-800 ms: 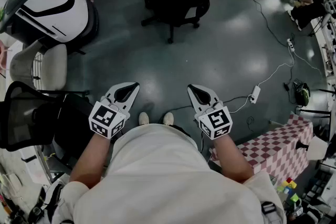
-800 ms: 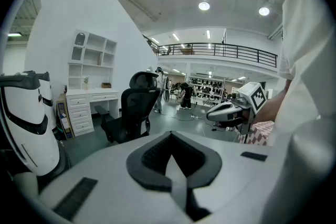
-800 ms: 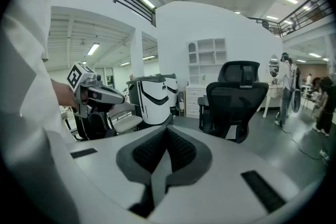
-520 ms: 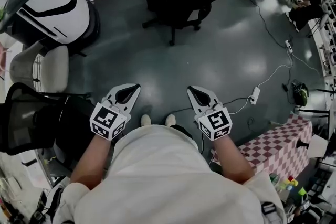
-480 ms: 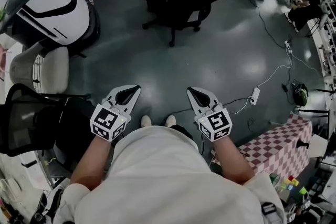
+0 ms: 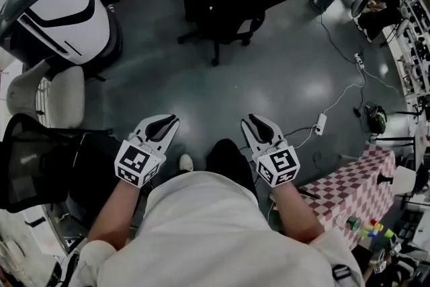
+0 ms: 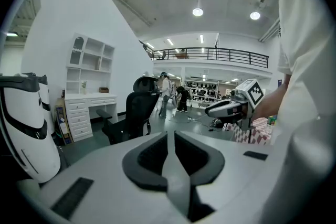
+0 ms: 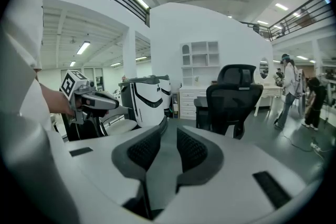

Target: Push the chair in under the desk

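Two empty grippers, left gripper (image 6: 168,121) and right gripper (image 6: 252,121), fingers narrowly apart, black chair (image 6: 222,7) well ahead on grey floor (image 6: 289,70)

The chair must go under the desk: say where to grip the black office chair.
Grip the black office chair at the top edge of its backrest, coming from the open-floor side: its back seems to face you, with the seat toward the white desk.

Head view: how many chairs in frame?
3. A black office chair stands at top centre, a cream chair at left, and a black mesh chair at lower left. More may be hidden in the clutter at upper right.
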